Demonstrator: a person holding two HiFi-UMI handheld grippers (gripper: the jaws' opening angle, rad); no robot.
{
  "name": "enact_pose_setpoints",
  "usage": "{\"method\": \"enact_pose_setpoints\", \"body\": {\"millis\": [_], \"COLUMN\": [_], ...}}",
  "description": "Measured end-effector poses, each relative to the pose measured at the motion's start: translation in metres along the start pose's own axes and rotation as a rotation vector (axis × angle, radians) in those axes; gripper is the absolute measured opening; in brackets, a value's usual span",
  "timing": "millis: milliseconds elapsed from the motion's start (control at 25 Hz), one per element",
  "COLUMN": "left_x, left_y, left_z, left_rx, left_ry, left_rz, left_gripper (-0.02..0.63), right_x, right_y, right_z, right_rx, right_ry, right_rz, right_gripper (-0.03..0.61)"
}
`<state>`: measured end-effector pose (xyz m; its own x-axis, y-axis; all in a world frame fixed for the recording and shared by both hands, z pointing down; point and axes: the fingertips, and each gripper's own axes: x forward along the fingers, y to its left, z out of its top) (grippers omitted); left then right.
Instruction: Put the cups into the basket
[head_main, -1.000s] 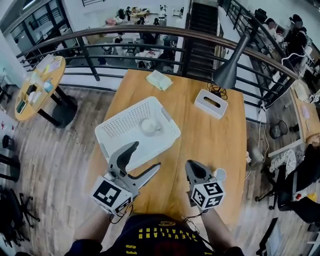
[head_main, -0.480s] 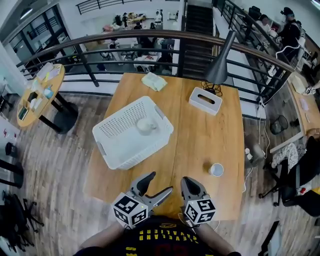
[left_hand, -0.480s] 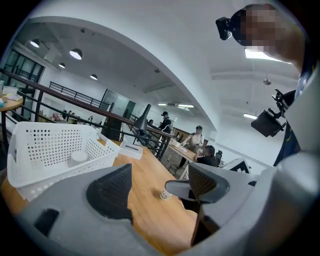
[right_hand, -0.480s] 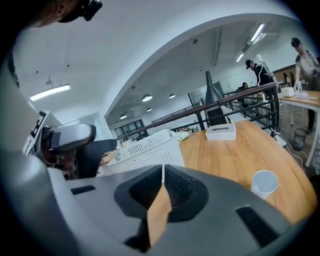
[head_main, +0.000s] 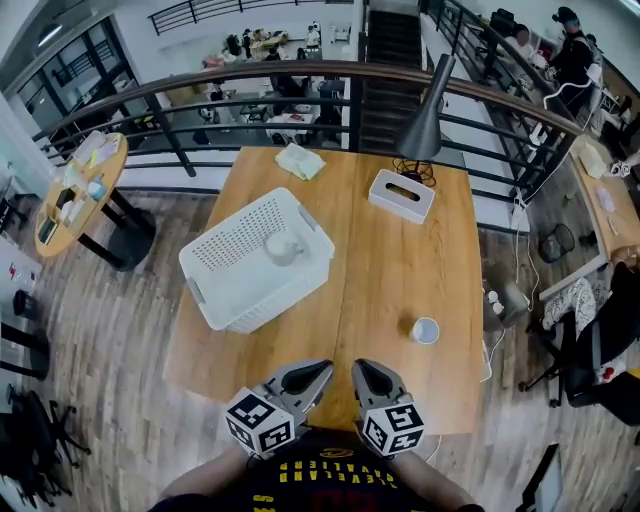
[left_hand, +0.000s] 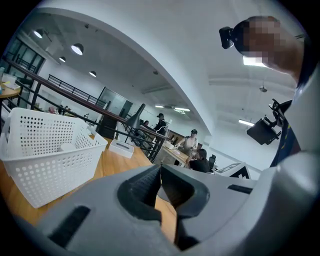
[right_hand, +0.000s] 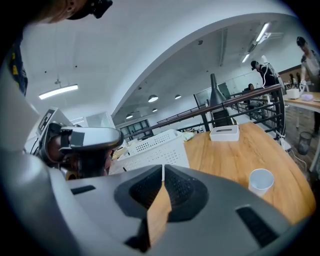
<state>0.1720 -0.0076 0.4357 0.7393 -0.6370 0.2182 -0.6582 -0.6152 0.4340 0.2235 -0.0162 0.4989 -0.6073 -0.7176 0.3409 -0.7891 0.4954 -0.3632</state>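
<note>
A white perforated basket (head_main: 232, 296) stands on the left half of the wooden table, with one white cup (head_main: 279, 246) inside it. Another white cup (head_main: 425, 329) stands upright on the table's right side, also seen in the right gripper view (right_hand: 261, 181). My left gripper (head_main: 320, 372) hovers at the near table edge, its jaws closing until they meet with nothing between them (left_hand: 160, 175). Just beside it, my right gripper (head_main: 358, 369) is shut and empty (right_hand: 163, 175). Both grippers are well short of the basket (left_hand: 45, 150) and the loose cup.
A white tissue box (head_main: 400, 194) and a dark desk lamp (head_main: 422, 125) sit at the table's far right. A pale cloth (head_main: 299, 160) lies at the far edge. A metal railing (head_main: 200, 105) runs behind the table, and a round side table (head_main: 80, 185) stands at the left.
Both grippers have drawn back from near the basket to the table's near edge. The left gripper's jaws went from wide open to shut. The right gripper stayed shut.
</note>
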Motion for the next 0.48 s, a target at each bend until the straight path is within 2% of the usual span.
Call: {"method": "enact_pose_setpoints", "body": {"millis": [280,480], "left_x": [0.012,0.018], "left_y": [-0.014,-0.015], "left_z": [-0.009,-0.01], "left_rx": [0.094,0.093], "left_ry": [0.048,0.052], "left_rz": [-0.018,-0.063], "left_gripper": [0.011,0.012], "right_x": [-0.009,-0.01], "right_y": [0.002,0.004], "right_z": [-0.002,0.005], "right_rx": [-0.026,-0.056], "right_ry": [-0.006,-0.037], "right_rz": [0.01,0.006], "right_gripper": [0.023,0.023]}}
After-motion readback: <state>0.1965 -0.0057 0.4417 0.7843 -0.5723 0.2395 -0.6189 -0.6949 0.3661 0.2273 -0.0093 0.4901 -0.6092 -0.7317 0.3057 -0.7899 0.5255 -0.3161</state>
